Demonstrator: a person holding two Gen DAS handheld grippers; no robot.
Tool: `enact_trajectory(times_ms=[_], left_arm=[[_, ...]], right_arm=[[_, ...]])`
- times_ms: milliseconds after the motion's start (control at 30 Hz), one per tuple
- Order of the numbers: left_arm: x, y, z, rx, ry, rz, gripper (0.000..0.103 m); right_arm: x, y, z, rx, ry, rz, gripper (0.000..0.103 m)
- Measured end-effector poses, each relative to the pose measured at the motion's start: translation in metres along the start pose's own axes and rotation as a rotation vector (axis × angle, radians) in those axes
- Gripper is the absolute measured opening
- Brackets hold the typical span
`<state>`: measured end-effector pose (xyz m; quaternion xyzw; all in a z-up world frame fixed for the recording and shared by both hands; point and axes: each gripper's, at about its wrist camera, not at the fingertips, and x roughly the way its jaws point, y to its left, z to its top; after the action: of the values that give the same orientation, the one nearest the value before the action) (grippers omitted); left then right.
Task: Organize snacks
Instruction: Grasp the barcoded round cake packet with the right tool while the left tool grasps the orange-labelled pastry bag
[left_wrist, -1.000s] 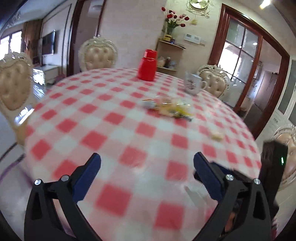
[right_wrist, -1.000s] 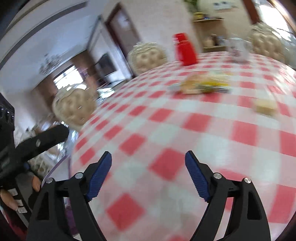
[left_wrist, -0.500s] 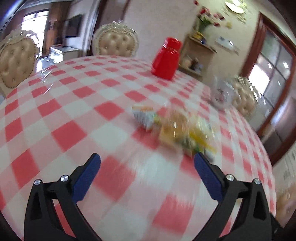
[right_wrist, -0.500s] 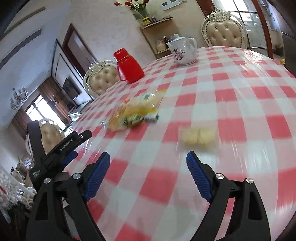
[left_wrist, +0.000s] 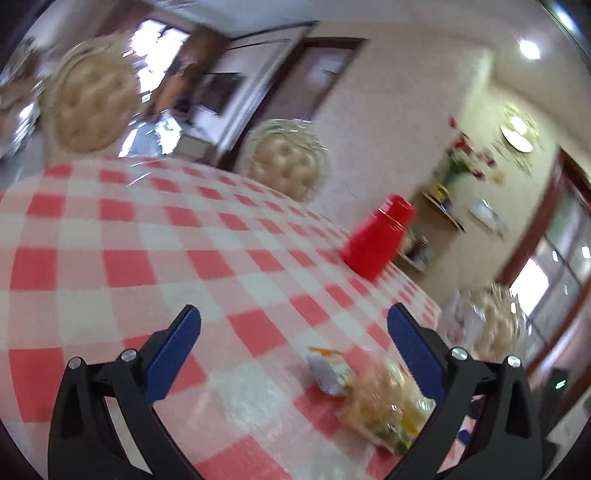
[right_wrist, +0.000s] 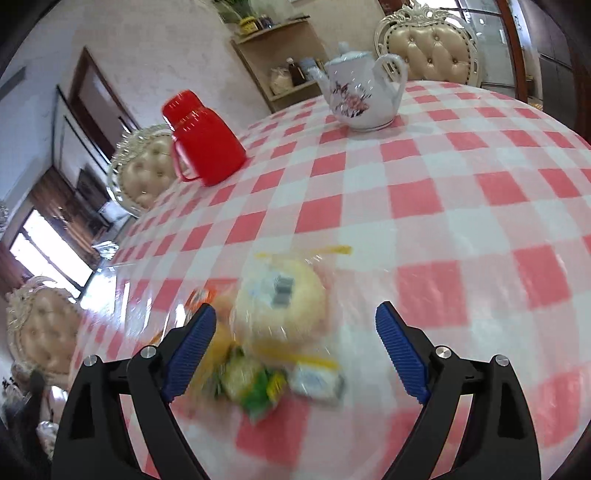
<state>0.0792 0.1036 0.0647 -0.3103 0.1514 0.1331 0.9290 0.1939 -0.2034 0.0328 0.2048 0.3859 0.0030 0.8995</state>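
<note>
Right wrist view: the right gripper (right_wrist: 295, 345) is held with its blue-padded jaws spread wide and nothing between the pads, low over a round table (right_wrist: 461, 192) covered in a red-and-white checked cloth. A pile of snacks (right_wrist: 273, 332) is seen lying on the cloth between and just beyond the fingers, closer to the left finger than to the right one; the pile is blurred, but a round pale bun (right_wrist: 282, 306) in clear wrap, a green packet (right_wrist: 258, 387), a small white packet (right_wrist: 314, 380) and an orange-edged packet (right_wrist: 201, 295) beside the left pad can be made out. Whether any pad touches the wrapping cannot be told. Farther back on the table a red jug (right_wrist: 203, 144) with a handle is set to the left, and a white teapot (right_wrist: 360, 96) with a floral print to the right, both well apart from the snacks. Padded chairs (right_wrist: 430, 51) are placed around the table, and a wooden shelf (right_wrist: 280, 66) stands against the wall. In the left wrist view, which is tilted and blurred, the left gripper (left_wrist: 293, 345) is likewise held wide open and empty above the cloth. The snacks (left_wrist: 373, 398) are seen low and to the right there, near the right finger, with the red jug (left_wrist: 376, 236) beyond them and the teapot (left_wrist: 458, 317) only a blur at the right edge.
</note>
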Motion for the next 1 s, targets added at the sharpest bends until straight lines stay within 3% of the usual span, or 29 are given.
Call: enact_trajectory(times_ms=[100, 200, 267, 333, 367, 567, 767, 900, 1000], left_arm=[[0.010, 0.013, 0.004, -0.068, 0.047, 0.024, 0.101], [0.015, 0.013, 0.004, -0.069, 0.078, 0.025, 0.101], [0.013, 0.010, 0.003, -0.049, 0.075, 0.012, 0.101], [0.011, 0.005, 0.002, -0.025, 0.071, -0.003, 0.101], [0.010, 0.003, 0.001, -0.011, 0.070, -0.010, 0.101], [0.017, -0.010, -0.007, 0.080, 0.125, -0.063, 0.101], [0.038, -0.043, -0.039, 0.247, 0.325, -0.171, 0.101], [0.035, -0.078, -0.065, 0.421, 0.333, -0.227, 0.101], [0.055, -0.102, -0.076, 0.507, 0.350, -0.221, 0.101]], right_arm=[[0.032, 0.020, 0.004, -0.041, 0.059, -0.068, 0.087], [0.063, 0.036, -0.002, -0.149, 0.126, -0.192, 0.087], [0.065, 0.035, -0.004, -0.174, 0.105, -0.186, 0.088], [0.060, 0.031, -0.003, -0.227, 0.120, -0.168, 0.082], [0.055, 0.026, -0.003, -0.230, 0.118, -0.161, 0.066], [0.012, -0.015, -0.015, -0.206, 0.085, -0.089, 0.064], [-0.065, -0.060, -0.034, -0.099, -0.015, 0.037, 0.064], [-0.084, -0.081, -0.048, -0.031, -0.023, 0.098, 0.064], [-0.087, -0.087, -0.047, 0.009, -0.022, 0.125, 0.064]])
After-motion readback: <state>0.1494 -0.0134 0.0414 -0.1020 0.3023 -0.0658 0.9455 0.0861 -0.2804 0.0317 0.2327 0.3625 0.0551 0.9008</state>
